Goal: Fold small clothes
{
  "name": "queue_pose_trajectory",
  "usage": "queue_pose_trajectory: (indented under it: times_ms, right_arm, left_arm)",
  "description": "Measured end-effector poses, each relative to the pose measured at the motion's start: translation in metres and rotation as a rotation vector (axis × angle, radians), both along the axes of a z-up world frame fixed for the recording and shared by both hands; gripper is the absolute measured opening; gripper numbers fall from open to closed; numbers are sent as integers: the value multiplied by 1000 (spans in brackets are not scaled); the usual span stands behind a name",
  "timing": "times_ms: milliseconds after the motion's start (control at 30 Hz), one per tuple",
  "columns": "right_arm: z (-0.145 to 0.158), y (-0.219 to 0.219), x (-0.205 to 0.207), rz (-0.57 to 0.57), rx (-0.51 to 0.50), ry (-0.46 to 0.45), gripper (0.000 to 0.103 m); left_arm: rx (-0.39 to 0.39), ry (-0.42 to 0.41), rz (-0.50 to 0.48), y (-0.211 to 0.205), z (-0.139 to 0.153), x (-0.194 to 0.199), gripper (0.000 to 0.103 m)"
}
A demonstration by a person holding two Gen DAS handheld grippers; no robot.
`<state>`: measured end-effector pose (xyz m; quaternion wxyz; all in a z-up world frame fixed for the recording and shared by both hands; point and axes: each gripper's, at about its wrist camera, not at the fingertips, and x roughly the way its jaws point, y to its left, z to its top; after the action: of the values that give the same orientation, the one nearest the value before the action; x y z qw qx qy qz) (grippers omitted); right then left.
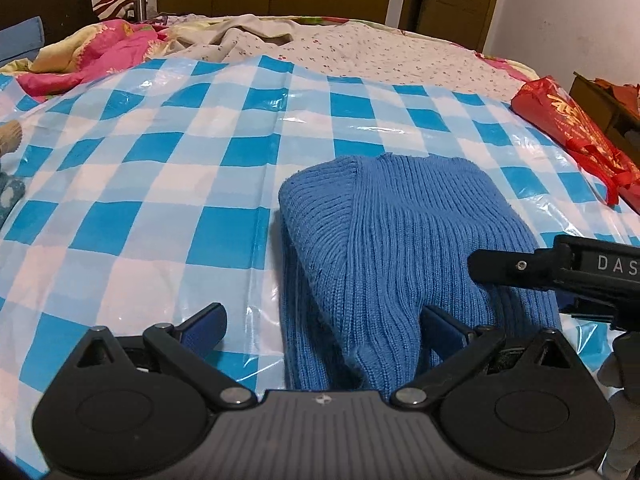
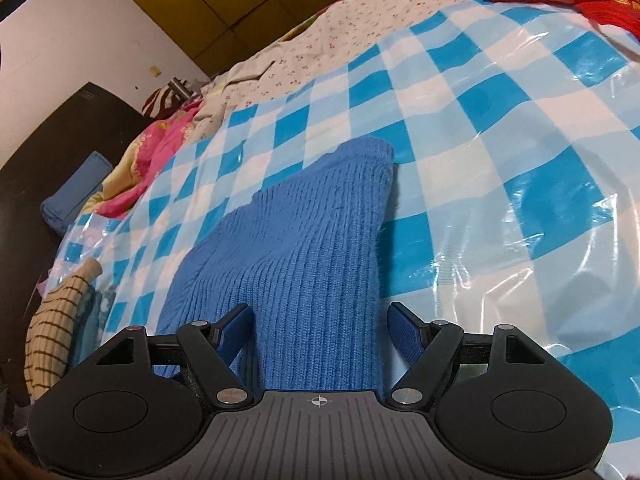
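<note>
A blue ribbed knit garment (image 1: 400,240) lies folded on the blue-and-white checked plastic sheet (image 1: 160,180) that covers the bed. My left gripper (image 1: 324,326) is open wide over the garment's near left edge; its left finger is over bare sheet and its right finger (image 1: 444,328) sits against a fold of the knit. In the right wrist view the same garment (image 2: 304,240) runs up between the fingers of my right gripper (image 2: 322,328), whose jaws stand wide open without pressing on it. One black finger of the right gripper (image 1: 500,268) reaches in over the garment's right side.
A red bag (image 1: 576,132) lies at the sheet's right edge. A striped beige knit (image 2: 56,320) sits at the left edge, beside other small clothes. A pink floral quilt (image 1: 92,56) is bunched at the far left. Bare floral bedsheet (image 1: 380,56) lies beyond.
</note>
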<state>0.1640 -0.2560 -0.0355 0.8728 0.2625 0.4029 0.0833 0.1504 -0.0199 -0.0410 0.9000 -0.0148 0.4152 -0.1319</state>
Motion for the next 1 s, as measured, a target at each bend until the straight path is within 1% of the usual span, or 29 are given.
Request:
queue_pose_trajectory:
  times_ms: [133, 167, 300, 400, 467, 500, 567, 667, 733, 867, 900, 1000]
  right_arm:
    - [0, 4, 4, 17, 2, 1, 76]
    - [0, 5, 5, 23, -2, 1, 77]
    - [0, 10, 6, 33, -27, 0, 77]
    - [0, 10, 8, 44, -43, 5, 72]
    - [0, 9, 7, 46, -46, 7, 63]
    - [1, 8, 7, 46, -45, 7, 61]
    - [2, 5, 5, 48, -42, 6, 52]
    - [4, 2, 2, 50, -41, 7, 44]
    - [6, -2, -2, 44, -49, 9, 42]
    - [11, -22, -13, 20, -80, 12, 41]
    - [12, -30, -17, 8, -83, 17, 41]
    - [16, -62, -30, -43, -102, 29, 41]
  left_arm:
    - [-13, 10, 5, 2, -1, 0, 103]
    - [-14, 12, 3, 2, -1, 0, 103]
    - [-18, 23, 1, 3, -3, 0, 103]
    - [-39, 48, 12, 5, -7, 1, 103]
    - [-54, 62, 20, 6, -9, 0, 103]
    - [-59, 68, 22, 5, -11, -1, 103]
    - [-58, 77, 20, 2, -12, -5, 103]
    - [-41, 82, -26, -11, -12, -11, 103]
    - [-31, 81, -69, -24, -12, -16, 103]
    - [-22, 76, -145, -54, -10, -21, 102]
    - [-28, 79, -167, -62, -9, -22, 100]
    - [-43, 87, -238, -94, -6, -25, 98]
